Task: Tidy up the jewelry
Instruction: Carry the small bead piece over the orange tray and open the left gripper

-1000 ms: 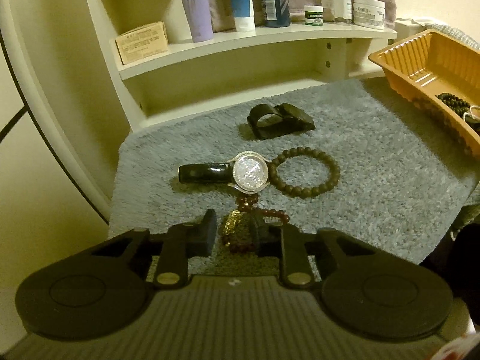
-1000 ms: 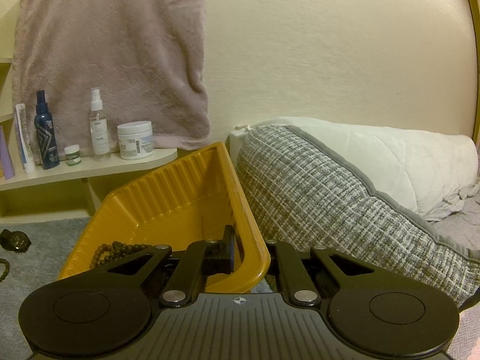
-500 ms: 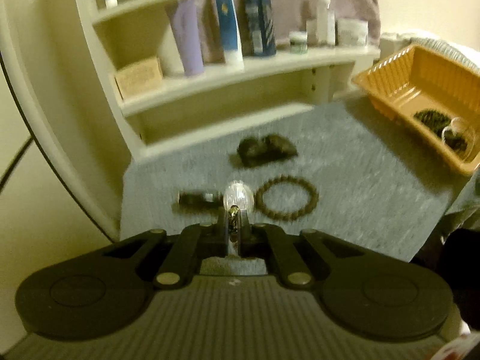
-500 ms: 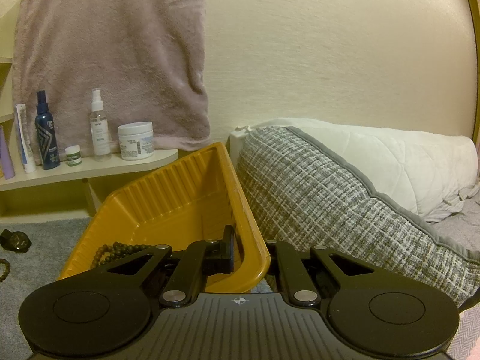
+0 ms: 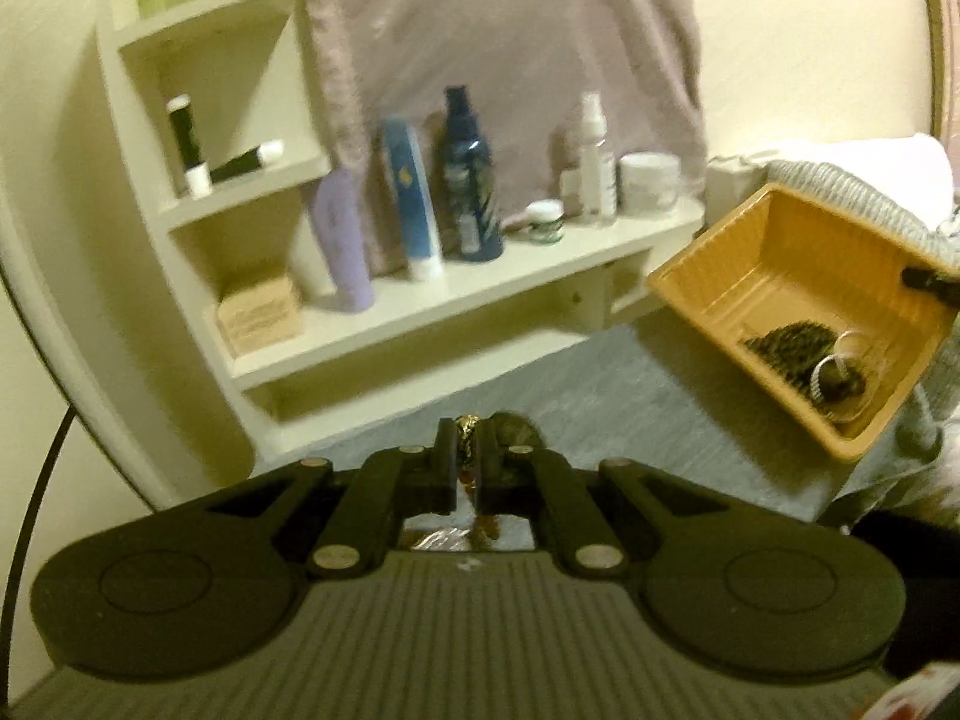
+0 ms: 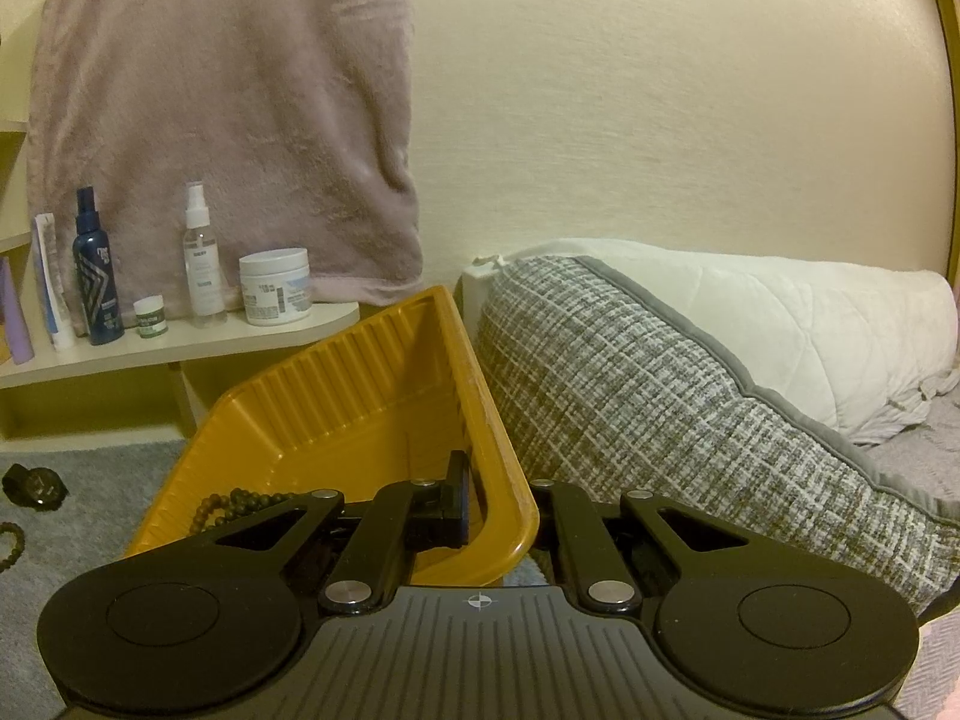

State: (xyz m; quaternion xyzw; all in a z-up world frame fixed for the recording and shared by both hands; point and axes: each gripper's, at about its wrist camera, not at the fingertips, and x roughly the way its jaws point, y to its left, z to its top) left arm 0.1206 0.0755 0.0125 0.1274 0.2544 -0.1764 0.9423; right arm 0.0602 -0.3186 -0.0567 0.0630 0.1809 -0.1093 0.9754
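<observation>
My left gripper is shut on a reddish-brown bead bracelet with a gold charm, lifted above the grey mat; a few of its beads hang below the fingers. To the right is the orange tray, tilted, with dark beads and a white ring inside. My right gripper is shut on the tray's near wall, one finger inside and one outside. Dark beads lie in the tray bottom. A black watch and part of a brown bead bracelet lie on the mat.
White shelves behind the mat hold several bottles, tubes, jars and a small box. A pinkish towel hangs above them. A woven grey cushion and white bedding lie right of the tray.
The left gripper closed on the charm bracelet and lifted it off the mat; its view rose from the mat toward the shelves. The right gripper and tray stayed still.
</observation>
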